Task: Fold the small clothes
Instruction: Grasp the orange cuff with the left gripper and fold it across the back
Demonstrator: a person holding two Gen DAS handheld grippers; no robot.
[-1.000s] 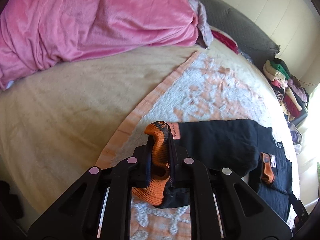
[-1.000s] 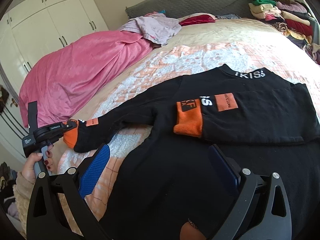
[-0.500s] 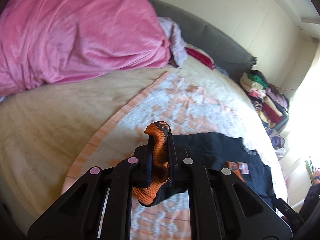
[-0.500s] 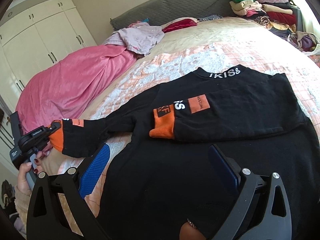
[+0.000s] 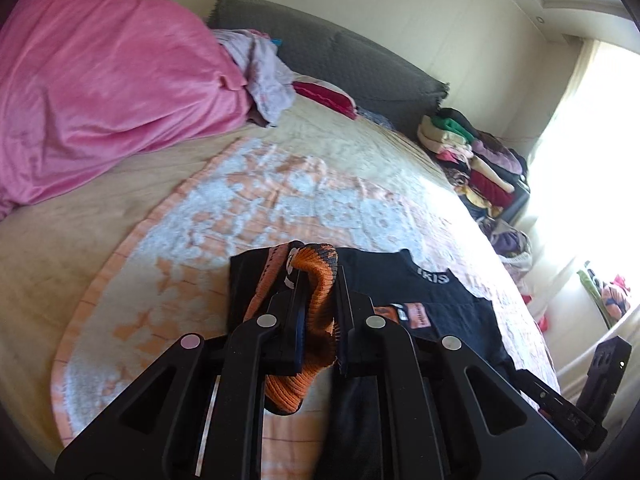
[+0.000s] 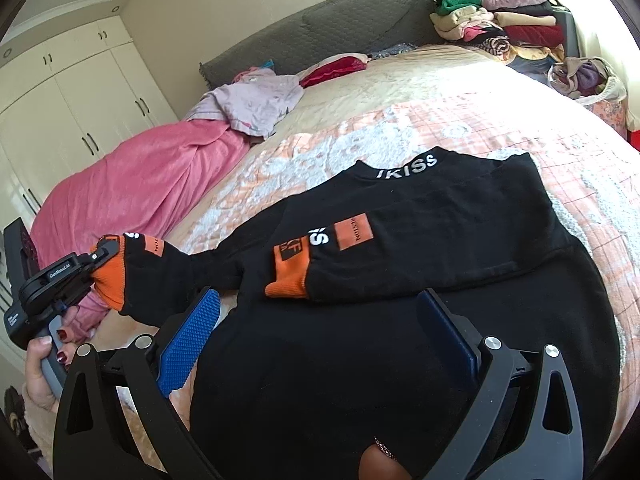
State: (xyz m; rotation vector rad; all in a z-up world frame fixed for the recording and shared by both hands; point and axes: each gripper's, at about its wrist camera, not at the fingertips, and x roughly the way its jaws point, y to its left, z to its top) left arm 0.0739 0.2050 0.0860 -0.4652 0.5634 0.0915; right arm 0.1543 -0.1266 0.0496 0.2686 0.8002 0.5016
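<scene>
We note the right gripper [image 6: 316,344] spread wide above the black sweater [image 6: 420,264] on the patterned blanket [image 6: 400,136]. The left gripper [image 6: 94,262] is clamped on its orange cuff [image 6: 110,284], sleeve lifted.

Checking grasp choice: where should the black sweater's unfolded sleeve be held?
At its orange cuff, entered end-on from the sleeve's outer tip: the ribbed band is thick and bunches firmly. The left hand-held gripper is shut there; the other cuff already lies folded.

Both wrist views low over bed, sharing black sweater [image 6: 400,264]
</scene>
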